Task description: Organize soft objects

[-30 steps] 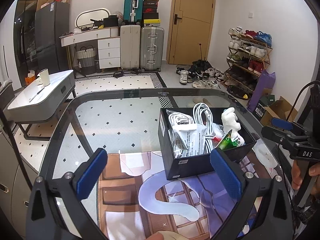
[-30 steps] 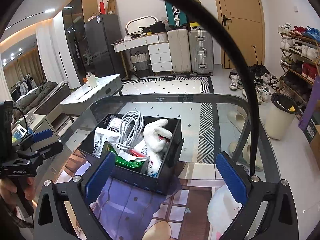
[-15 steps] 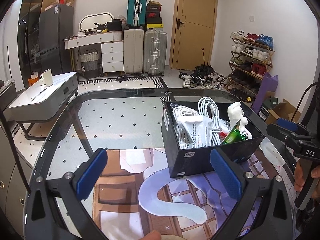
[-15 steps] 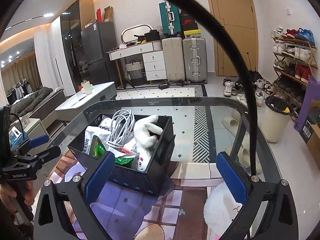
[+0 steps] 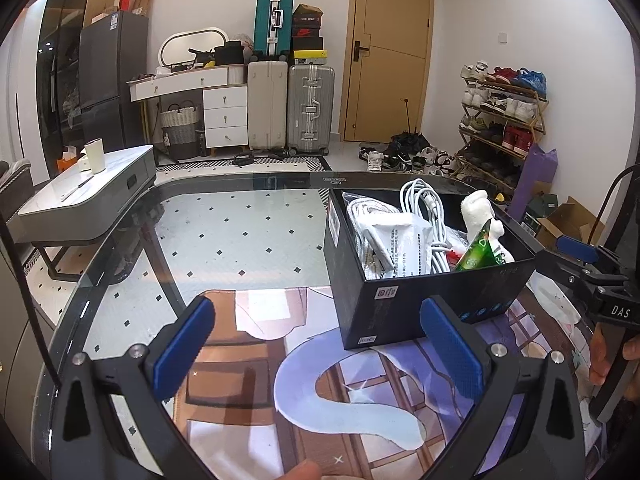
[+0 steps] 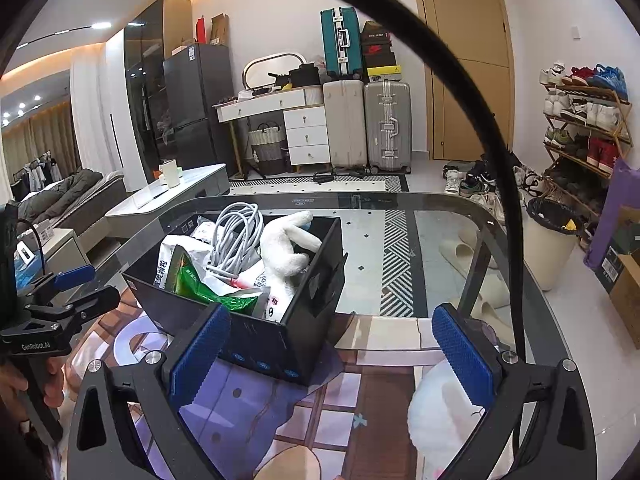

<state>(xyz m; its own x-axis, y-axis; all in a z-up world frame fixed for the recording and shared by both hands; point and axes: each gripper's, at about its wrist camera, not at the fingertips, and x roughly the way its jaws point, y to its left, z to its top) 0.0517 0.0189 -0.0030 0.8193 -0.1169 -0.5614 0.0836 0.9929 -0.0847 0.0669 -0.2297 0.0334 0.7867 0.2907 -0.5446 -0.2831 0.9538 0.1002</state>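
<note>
While both grippers hang wide open and empty, the left gripper (image 5: pixel 318 344) and right gripper (image 6: pixel 334 348) flank the black box (image 5: pixel 420 300). Inside it, the white plush toy (image 6: pixel 286 252) lies beside a cable coil (image 6: pixel 236 236) and a green packet (image 6: pixel 200 286).

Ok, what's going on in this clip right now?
A person holds a pair of tongs in each hand over a glass table. Both the left tongs and right tongs are open and empty. A black box already holds a white plush toy, coiled cable and packets.
</note>
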